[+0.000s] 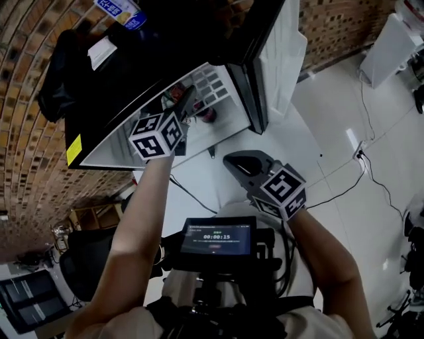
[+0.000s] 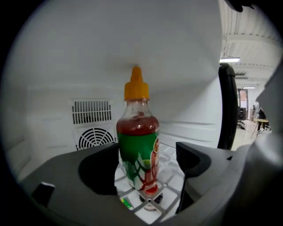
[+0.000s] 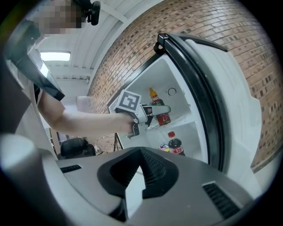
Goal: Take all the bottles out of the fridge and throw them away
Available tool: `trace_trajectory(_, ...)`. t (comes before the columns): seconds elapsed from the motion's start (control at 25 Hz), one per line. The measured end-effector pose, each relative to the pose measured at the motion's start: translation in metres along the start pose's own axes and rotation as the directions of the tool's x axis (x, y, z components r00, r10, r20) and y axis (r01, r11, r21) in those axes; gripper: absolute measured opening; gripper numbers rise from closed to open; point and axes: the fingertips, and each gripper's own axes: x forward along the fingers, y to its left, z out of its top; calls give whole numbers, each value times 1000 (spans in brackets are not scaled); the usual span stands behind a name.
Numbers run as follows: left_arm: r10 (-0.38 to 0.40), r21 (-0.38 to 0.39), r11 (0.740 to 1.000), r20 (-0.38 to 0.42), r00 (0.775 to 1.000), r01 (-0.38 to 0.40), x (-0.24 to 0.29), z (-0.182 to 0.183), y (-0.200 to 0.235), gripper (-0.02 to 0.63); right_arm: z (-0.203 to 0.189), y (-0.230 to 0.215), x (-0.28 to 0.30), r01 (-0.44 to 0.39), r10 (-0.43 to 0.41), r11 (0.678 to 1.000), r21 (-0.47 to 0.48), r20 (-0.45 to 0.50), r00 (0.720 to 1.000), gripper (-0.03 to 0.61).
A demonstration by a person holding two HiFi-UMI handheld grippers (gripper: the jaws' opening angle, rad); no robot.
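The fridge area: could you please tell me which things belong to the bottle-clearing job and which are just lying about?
Job: fridge, orange-capped bottle, open left gripper around it, dark red-capped bottle on the shelf below, right gripper.
Lying about: floor cables, black chair, blue-and-white pack atop fridge.

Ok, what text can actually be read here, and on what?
"00:00:15" on the screen at the person's chest.
Label on the bottle: lettering blurred, unreadable.
The blue label above the fridge: too blurred.
The yellow sticker on the fridge: too small.
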Motion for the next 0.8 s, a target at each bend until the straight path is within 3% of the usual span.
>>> trace_trajectory(0.16, 76, -2, 997, -2, 997, -76, 11, -3, 6, 414, -3, -9, -15, 15, -15, 1000, 9, 0, 1000, 4)
trace_trajectory(0.2, 96, 1, 995, 4, 995, -96, 11, -3, 8, 380, -2, -12, -18, 21, -21, 1000, 13, 3, 1000, 3)
trace_trajectory(0.24, 111, 1, 994, 10, 994, -111, 11, -1, 11, 300, -2, -14, -20, 27, -27, 1000, 16, 7, 1000, 3)
trace_trajectory(0.32, 118, -3, 993, 14, 993, -118, 10, 0, 12, 287, -1, -19, -23, 35, -36, 999, 24, 9, 999, 5)
trace_trajectory(0.48, 101, 5, 995, 16, 995, -101, 0, -1, 4, 282, -1, -19, -22, 26, -26, 999, 30, 8, 1000, 5)
trace_trajectory(0.8, -4, -33, 999, -5, 1000, 4, -47, -16, -23, 281, -4, -8, -11, -16, 16, 1000, 19, -6, 1000, 3)
